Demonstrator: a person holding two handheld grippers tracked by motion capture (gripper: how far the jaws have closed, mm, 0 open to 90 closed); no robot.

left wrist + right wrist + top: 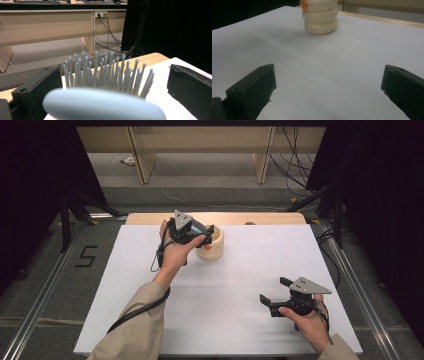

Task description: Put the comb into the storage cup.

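Over the cream ribbed holder (211,245) at the far side of the white table (240,285), our left gripper (196,233) has its jaws spread wide, a pale blue hairbrush (105,100) lying between them, bristles up, apparently touching neither pad. Our right gripper (275,292) rests near the table's front, jaws apart on nothing. If the brush is not seated in the holder, which is hard to judge here, it may topple out or tip the holder as we draw back.
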